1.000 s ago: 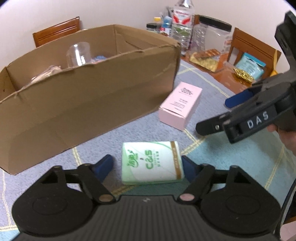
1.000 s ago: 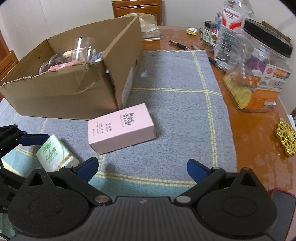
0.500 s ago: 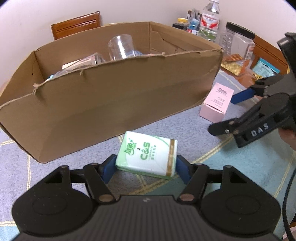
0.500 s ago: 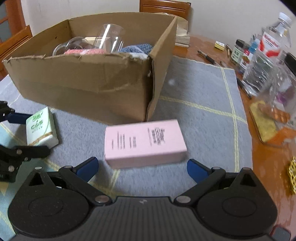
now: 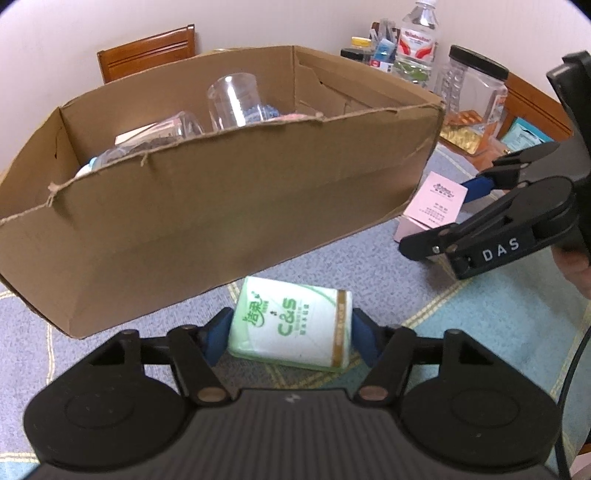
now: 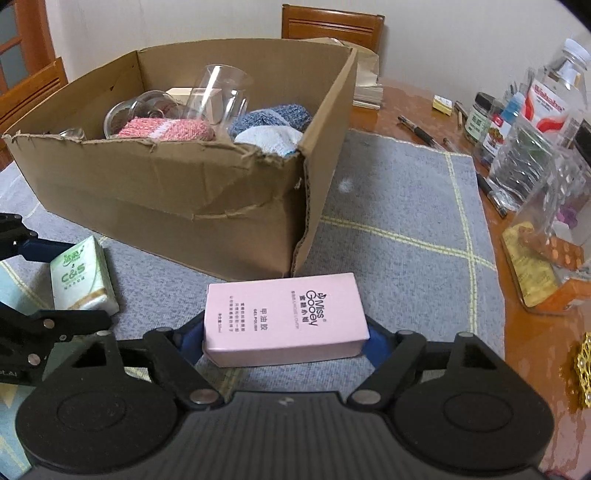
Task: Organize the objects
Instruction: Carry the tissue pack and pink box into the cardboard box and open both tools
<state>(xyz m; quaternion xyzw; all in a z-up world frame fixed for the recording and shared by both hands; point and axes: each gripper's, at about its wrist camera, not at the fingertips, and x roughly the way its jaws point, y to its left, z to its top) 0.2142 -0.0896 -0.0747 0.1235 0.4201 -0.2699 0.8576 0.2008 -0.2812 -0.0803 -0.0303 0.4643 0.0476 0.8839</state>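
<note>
My left gripper (image 5: 291, 334) is shut on a green-and-white tissue pack (image 5: 291, 325), held just above the mat in front of the cardboard box (image 5: 221, 206). My right gripper (image 6: 286, 338) is shut on a pink Miss Gooey box (image 6: 284, 317), close to the near right corner of the cardboard box (image 6: 177, 192). The tissue pack (image 6: 83, 278) and the left gripper also show at the left of the right wrist view. The pink box (image 5: 436, 201) and the right gripper show at the right of the left wrist view. The cardboard box holds glasses (image 6: 221, 96) and knitted cloths (image 6: 166, 129).
A grey mat (image 6: 399, 221) with yellow lines covers the wooden table. On the right stand a clear jar (image 5: 469, 103) with a black lid, a water bottle (image 6: 543, 122), small bottles and pens (image 6: 417, 127). Wooden chairs (image 6: 332, 22) stand behind the table.
Both grippers have closed on their objects: the left on the tissue pack, the right on the pink box. Both have come nearer to the cardboard box and lifted slightly.
</note>
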